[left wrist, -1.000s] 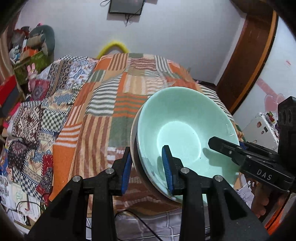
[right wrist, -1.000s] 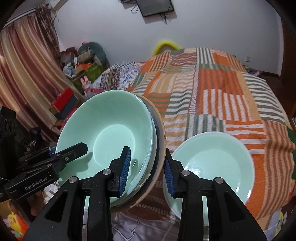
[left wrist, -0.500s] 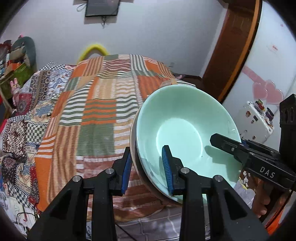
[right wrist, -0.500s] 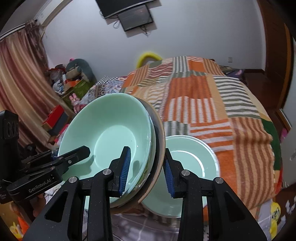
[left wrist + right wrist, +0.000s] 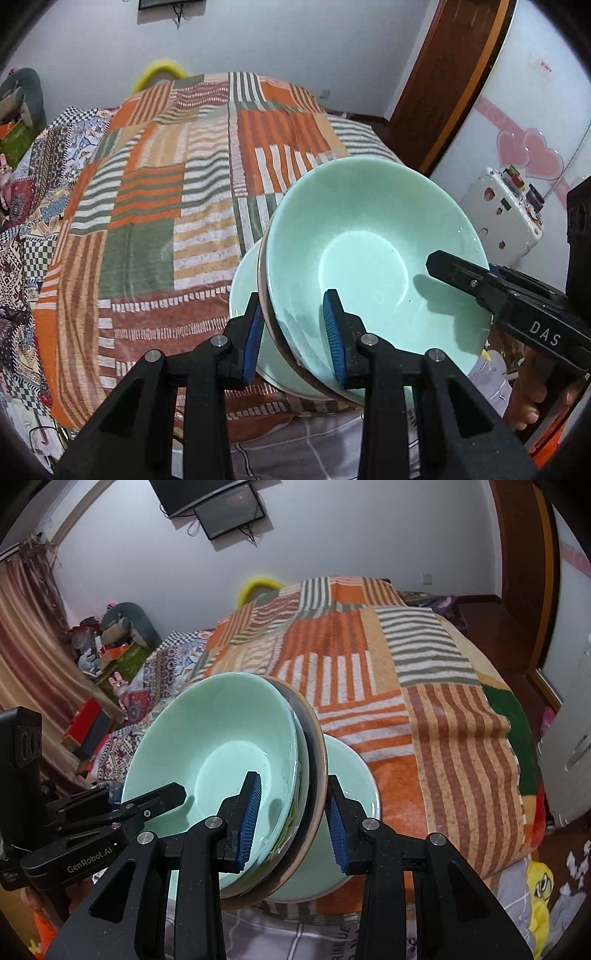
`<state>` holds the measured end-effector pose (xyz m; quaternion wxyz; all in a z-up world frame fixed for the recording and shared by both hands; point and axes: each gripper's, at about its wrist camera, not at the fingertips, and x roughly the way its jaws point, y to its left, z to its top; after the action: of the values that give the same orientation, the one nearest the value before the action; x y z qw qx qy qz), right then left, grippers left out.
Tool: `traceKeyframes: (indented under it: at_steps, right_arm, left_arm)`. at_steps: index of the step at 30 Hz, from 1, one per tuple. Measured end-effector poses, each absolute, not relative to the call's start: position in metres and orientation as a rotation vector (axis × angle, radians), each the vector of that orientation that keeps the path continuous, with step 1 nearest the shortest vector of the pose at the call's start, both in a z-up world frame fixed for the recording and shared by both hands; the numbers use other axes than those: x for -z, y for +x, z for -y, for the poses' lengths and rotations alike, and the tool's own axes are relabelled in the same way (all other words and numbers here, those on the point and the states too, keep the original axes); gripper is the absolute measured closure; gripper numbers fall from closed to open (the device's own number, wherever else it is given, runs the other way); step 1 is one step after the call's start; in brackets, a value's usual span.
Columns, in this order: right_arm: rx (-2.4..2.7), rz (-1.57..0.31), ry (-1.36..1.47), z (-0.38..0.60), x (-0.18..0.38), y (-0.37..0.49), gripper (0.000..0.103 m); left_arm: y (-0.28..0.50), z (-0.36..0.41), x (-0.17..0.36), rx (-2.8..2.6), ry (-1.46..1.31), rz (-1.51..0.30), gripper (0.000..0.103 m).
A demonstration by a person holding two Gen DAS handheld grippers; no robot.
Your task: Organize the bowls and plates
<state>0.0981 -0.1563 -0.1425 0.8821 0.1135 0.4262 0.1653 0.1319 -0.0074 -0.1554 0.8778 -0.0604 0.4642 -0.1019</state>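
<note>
Both grippers are clamping the rim of one stack (image 5: 369, 266) from opposite sides. The left gripper (image 5: 295, 332) is pinching its left edge; the right gripper (image 5: 291, 812) is pinching its right edge, one blue pad inside, one outside.

Patchwork striped blanket (image 5: 192, 192) over bed; wall-mounted screen (image 5: 225, 511); yellow ring (image 5: 160, 72) behind; curtain (image 5: 26, 635) left.

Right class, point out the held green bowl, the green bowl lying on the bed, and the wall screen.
held green bowl (image 5: 362, 258), left wrist view, inner base.
green bowl on the bed (image 5: 351, 775), right wrist view, inside wall.
wall screen (image 5: 229, 511), right wrist view, glass.
</note>
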Motion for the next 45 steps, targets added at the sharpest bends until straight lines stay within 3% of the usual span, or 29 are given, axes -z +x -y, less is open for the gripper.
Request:
traceKeyframes:
  at_steps: [21, 38, 41, 45]
  right_arm:
    - [-0.332, -1.009, 0.258, 0.156, 0.186, 0.116, 0.072]
    - [-0.324, -1.021, 0.284, 0.166, 0.198, 0.114, 0.069]
    - [-0.310, -1.003, 0.273, 0.172, 0.191, 0.109, 0.062]
    - [-0.301, -0.957, 0.269, 0.181, 0.174, 0.099, 0.061]
  left_arm:
    - [0.157, 0.010, 0.208, 0.190, -0.122, -1.107, 0.071]
    - [0.151, 0.018, 0.202, 0.208, -0.116, -1.078, 0.070]
    - [0.146, 0.015, 0.191, 0.196, -0.112, -1.050, 0.070]
    - [0.134, 0.010, 0.164, 0.185, -0.104, -0.976, 0.066]
